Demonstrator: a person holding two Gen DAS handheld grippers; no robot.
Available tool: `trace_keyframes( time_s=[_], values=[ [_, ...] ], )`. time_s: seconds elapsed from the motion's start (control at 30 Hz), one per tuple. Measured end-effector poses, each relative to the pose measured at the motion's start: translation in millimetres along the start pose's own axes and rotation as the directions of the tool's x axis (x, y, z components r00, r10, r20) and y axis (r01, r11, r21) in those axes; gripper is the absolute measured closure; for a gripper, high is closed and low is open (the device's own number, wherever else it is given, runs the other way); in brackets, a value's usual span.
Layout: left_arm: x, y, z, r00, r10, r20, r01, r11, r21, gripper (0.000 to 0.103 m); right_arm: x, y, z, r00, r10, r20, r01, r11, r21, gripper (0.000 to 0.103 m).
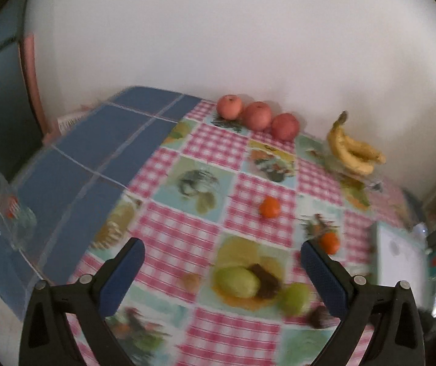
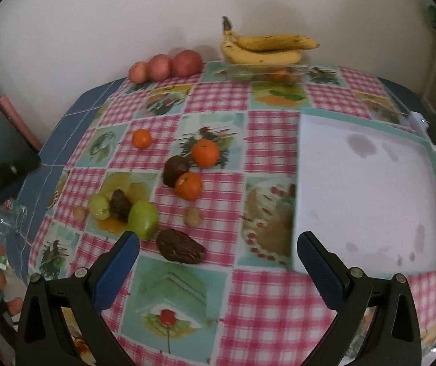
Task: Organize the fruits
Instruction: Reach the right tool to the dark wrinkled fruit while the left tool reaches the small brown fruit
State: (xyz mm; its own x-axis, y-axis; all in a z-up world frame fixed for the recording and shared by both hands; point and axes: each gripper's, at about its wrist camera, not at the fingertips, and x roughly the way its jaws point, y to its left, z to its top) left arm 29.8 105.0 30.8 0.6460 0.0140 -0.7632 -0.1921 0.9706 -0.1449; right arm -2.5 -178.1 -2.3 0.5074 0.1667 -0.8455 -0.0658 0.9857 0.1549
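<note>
A table (image 2: 89, 100) with a blue tiled top carries a pink-checked cloth (image 2: 272, 140) printed with fruit and cake pictures. On the cloth, in the right wrist view: three red apples (image 2: 166, 67) in a row at 11 o'clock, a clear dish (image 2: 263, 73) under bananas (image 2: 263, 48) at 12, a white tray (image 2: 364, 195) at 3. Near the centre lie three oranges (image 2: 205, 152), two green pears (image 2: 143, 219), dark brown lumps (image 2: 179, 246) and two walnuts (image 2: 192, 216). A glass (image 1: 1, 213) stands on the bare tiles at 9 in the left wrist view.
</note>
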Motion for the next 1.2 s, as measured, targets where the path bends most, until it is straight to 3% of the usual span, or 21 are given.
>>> trace_keyframes(
  time_s=[0.1,0.17,0.33,0.47,0.7,0.9,1.1,1.2],
  values=[
    [2.9,7.3,3.0,0.998,0.063,-0.002,-0.062,0.993,0.099,0.0,6.5,2.0,5.5,1.0,-0.002,0.004,0.002,1.0,-0.005,0.0],
    [11.0,14.4,5.4,0.996,0.073,-0.053,-0.064,0.987,0.15,0.0,10.5,5.4,9.7,1.0,-0.011,0.013,0.011,1.0,-0.019,0.0],
    [31.9,26.6,-1.8,0.985,0.086,-0.147,-0.065,0.988,0.139,0.0,24.5,13.3,12.8,0.999,0.013,-0.031,-0.014,0.999,-0.033,0.0],
    [61.2,28.1,-15.4,0.967,0.029,-0.253,-0.008,0.997,0.083,0.0,42.0,23.8,7.2,0.995,0.023,-0.102,-0.03,0.997,-0.069,0.0],
    [100.5,25.3,-44.5,0.918,0.03,-0.395,0.007,0.996,0.091,0.001,74.9,36.3,-13.0,0.968,0.016,-0.252,-0.045,0.993,-0.108,0.0],
    [120.0,30.0,-55.8,0.892,0.054,-0.449,-0.013,0.995,0.094,0.001,92.1,41.3,-22.2,0.951,-0.027,-0.307,-0.015,0.991,-0.135,0.0],
    [130.7,22.5,-55.3,0.889,0.096,-0.448,-0.031,0.988,0.15,0.0,111.4,54.9,-30.0,0.945,-0.113,-0.305,0.051,0.977,-0.205,0.0],
    [133.7,19.9,-55.5,0.89,0.115,-0.442,-0.043,0.985,0.17,0.0,115.7,61.0,-27.9,0.949,-0.117,-0.294,0.057,0.977,-0.206,0.0]
  ],
)
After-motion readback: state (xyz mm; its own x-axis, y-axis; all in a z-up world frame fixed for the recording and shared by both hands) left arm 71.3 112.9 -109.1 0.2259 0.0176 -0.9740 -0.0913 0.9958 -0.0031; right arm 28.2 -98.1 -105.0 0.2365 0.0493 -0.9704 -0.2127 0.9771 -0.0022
